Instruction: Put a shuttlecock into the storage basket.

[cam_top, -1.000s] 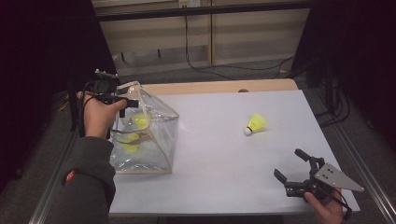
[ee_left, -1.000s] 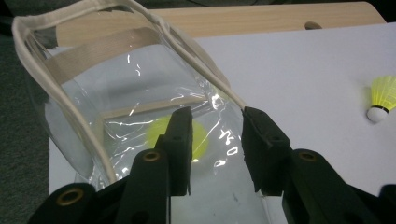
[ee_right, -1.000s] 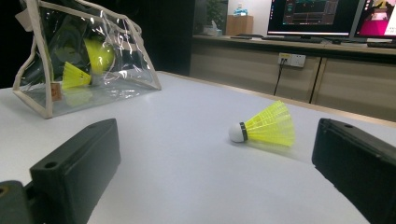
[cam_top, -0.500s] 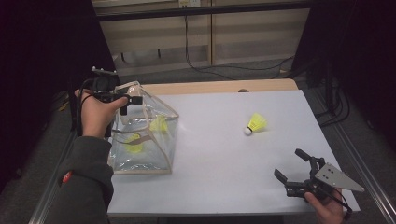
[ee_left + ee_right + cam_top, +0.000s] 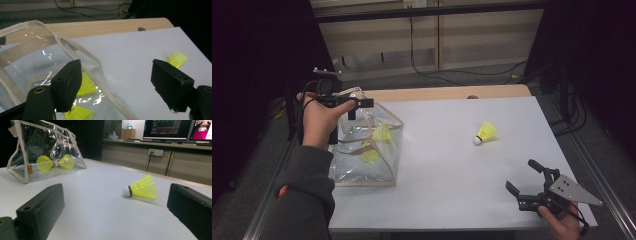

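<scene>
Clear bag (image 5: 367,150) on the desk (image 5: 447,165), holding two yellow shuttlecocks (image 5: 382,134) blurred by glare. Left gripper (image 5: 354,104), jaws wide apart, hovers above the bag's top edge. A third shuttlecock (image 5: 486,133) lies well right of the bag; the right gripper (image 5: 526,181), also spread and empty, sits beyond it, its hand cut off.

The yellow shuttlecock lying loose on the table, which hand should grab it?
Probably the right. The right gripper is open, empty, and faces the shuttlecock across bare table. The left gripper hovers open over the clear bag, farther away.
</scene>
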A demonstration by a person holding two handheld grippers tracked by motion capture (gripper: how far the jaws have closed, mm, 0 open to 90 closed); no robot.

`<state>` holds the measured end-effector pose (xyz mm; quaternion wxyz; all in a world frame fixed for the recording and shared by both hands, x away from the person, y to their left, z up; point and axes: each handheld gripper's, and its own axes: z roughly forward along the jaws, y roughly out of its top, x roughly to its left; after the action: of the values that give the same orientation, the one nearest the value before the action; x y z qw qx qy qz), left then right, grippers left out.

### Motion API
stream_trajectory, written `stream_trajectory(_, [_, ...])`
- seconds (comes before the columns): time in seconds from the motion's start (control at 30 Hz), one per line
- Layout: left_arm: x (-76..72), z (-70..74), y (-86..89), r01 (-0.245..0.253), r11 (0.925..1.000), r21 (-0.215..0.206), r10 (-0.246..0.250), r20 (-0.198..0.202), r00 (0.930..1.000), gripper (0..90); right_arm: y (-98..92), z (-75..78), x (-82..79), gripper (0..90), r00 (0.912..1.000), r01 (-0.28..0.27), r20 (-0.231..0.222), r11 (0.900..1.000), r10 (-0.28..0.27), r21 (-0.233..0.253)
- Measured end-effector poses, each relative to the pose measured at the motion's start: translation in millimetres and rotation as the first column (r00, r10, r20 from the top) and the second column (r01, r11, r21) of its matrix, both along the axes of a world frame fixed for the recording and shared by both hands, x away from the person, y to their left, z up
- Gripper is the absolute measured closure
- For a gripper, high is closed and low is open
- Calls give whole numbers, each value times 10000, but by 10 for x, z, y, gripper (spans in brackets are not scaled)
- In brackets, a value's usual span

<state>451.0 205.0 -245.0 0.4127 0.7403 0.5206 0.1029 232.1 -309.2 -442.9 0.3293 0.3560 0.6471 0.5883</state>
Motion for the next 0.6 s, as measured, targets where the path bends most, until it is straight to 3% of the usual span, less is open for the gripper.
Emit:
stream_trajectory(0.33, [-22, 0, -185, 501, 9986, 194, -501, -17, 9987, 159, 3, 1, -1, 9, 10000, 12, 6, 10000, -12, -33])
stream_trajectory(0.6, [-31, -10, -293, 835, 9964, 121, -835, -32, 9965, 128, 8, 1, -3, 9, 10000, -1, -19, 10000, 1, -49])
